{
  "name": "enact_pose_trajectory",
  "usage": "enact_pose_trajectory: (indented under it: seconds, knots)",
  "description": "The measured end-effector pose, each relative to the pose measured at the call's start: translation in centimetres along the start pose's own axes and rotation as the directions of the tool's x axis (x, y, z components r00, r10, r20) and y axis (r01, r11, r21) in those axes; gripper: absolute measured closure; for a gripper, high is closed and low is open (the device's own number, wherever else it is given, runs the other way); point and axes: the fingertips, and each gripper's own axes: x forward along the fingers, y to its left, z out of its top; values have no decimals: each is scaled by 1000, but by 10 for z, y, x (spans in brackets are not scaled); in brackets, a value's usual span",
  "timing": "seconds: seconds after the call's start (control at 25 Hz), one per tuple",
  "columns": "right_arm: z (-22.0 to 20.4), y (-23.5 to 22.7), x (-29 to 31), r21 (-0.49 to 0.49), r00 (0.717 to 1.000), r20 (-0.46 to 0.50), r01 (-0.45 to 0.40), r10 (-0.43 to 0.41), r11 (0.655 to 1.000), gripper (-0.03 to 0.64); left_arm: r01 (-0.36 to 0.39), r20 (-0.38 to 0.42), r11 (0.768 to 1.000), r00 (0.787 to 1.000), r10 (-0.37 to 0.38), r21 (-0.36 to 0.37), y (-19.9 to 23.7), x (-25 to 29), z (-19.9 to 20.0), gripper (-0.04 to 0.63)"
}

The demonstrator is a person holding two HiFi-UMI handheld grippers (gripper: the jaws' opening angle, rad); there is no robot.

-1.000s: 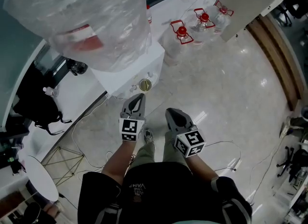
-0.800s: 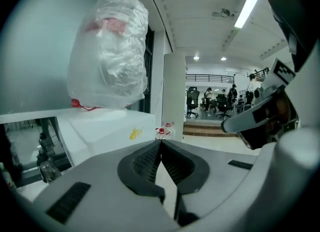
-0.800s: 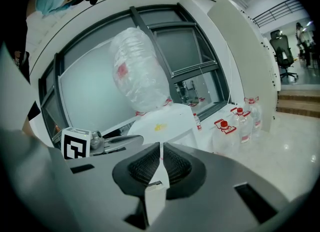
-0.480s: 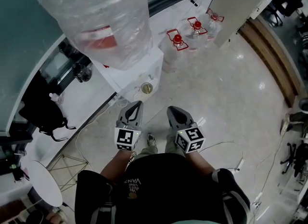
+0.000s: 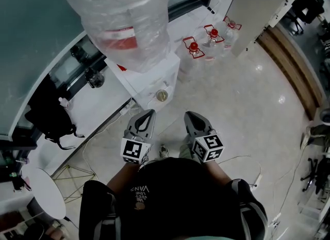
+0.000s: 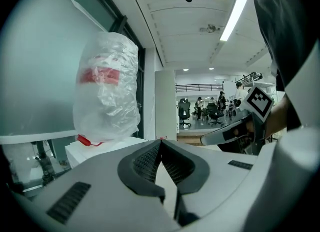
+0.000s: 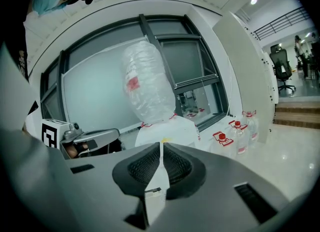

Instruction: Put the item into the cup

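The left gripper (image 5: 148, 115) is closed. In its own view the ribbed black pads meet at the tips with nothing between them. The right gripper (image 5: 192, 116) is closed too, and its pads also touch and hold nothing. Both are held side by side, a little apart, in front of the person's body, each with a square-marked cube at its rear.

Just ahead of the left gripper, the cup (image 5: 162, 95) stands on the front ledge of a water dispenser (image 5: 154, 76). It shows as a small round rim with a yellowish inside. Which thing is the item cannot be told.

The water dispenser is a boxy white cabinet. It carries a large upturned bottle (image 5: 124, 12) with a red label, wrapped in crinkled clear plastic.

To its right, three spare bottles (image 5: 193, 53) stand on the floor (image 5: 242, 110). They are clear with red caps and handles. The floor is pale, glossy stone that reflects the ceiling lights. A brown wooden band (image 5: 289, 63) runs along its far right.

To the left, a white window ledge (image 5: 98, 107) lies beneath dark-framed glass, and a black bag (image 5: 49, 120) slumps against it.
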Motion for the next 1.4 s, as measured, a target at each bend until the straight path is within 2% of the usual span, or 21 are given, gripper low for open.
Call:
enact_pose_trajectory:
  seconds: [0.2, 0.36, 0.6, 0.76, 0.92, 1.4]
  knots:
    - [10, 7, -8, -22, 1000, 9, 2, -2, 1000, 569, -2, 46, 1000, 999, 3, -17, -4, -12, 21, 575]
    - [15, 13, -14, -5, 1000, 26, -11, 11, 1000, 569, -4, 45, 1000, 999, 4, -8, -4, -21, 29, 575]
    - [23, 16, -20, -38, 999, 35, 5, -4, 999, 569, -7, 58, 1000, 998, 7, 5, -3, -28, 41, 575]
    - [28, 19, -21, -80, 999, 45, 20, -17, 997, 571, -11, 33, 1000, 999, 12, -6, -4, -33, 45, 575]
    - [33, 21, -21, -88, 998, 58, 24, -19, 996, 571, -18, 80, 1000, 997, 19, -14, -4, -35, 46, 575]
    - [36, 22, -18, -113, 997, 77, 24, -15, 993, 572, -11, 75, 1000, 997, 12, -16, -5, -33, 40, 575]
